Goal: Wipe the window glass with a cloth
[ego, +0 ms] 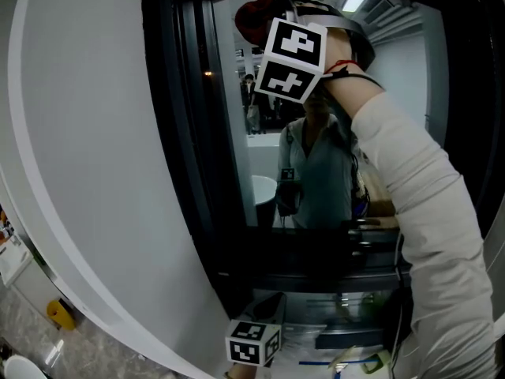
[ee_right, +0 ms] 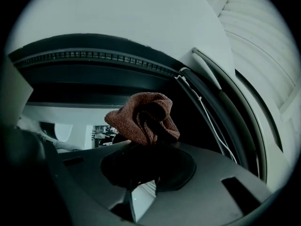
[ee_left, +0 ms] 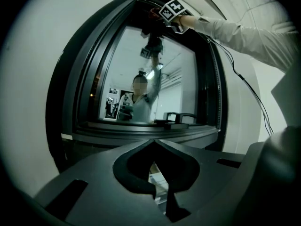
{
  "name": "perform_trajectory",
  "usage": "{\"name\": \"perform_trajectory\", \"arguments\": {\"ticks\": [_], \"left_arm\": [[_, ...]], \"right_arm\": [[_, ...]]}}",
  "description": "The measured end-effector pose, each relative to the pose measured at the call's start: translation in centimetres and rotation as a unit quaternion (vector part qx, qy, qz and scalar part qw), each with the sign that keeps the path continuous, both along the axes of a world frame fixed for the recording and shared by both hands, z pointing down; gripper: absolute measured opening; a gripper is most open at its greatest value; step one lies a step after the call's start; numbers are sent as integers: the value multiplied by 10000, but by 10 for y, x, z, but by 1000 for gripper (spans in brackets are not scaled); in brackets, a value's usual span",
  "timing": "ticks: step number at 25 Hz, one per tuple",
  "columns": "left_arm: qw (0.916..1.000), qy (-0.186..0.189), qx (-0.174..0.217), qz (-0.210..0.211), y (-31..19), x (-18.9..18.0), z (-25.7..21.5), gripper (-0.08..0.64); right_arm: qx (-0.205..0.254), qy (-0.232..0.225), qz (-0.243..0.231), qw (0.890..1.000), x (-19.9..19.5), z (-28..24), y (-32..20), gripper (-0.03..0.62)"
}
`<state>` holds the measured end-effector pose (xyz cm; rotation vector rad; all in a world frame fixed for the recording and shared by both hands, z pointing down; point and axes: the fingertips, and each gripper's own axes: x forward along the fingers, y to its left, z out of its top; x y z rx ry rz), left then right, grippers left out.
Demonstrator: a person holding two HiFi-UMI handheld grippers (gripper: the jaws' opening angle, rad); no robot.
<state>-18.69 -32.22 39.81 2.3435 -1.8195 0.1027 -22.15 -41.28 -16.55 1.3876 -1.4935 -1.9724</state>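
Note:
The window glass [ego: 316, 156] sits in a dark frame and reflects a person and a lit room. My right gripper [ego: 276, 34] is raised to the pane's top left corner, shut on a bunched reddish-brown cloth [ego: 254, 18]. In the right gripper view the cloth [ee_right: 143, 119] sticks up from the right gripper [ee_right: 150, 145] just under the upper frame. The left gripper [ego: 267, 305] hangs low below the sill, its jaws together with nothing in them. The left gripper view looks over the left gripper [ee_left: 154, 142] up at the glass [ee_left: 155, 79] and the raised right gripper [ee_left: 164, 20].
A white curved wall [ego: 95, 172] flanks the window on the left. Black handles [ee_left: 178, 119] lie on the sill. A thin cable [ee_left: 244, 84] runs down the right frame. Papers and small items [ego: 347, 346] lie below the sill. A yellow object [ego: 59, 313] sits on the floor.

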Motion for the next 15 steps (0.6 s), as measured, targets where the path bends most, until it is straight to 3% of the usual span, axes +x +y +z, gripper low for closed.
{"name": "perform_trajectory", "arguments": {"ticks": [15], "left_arm": [[10000,3,21,-48,5,1,0,5]], "right_arm": [[-424,-173,-256,9986,-1,25,-2,61]]}}
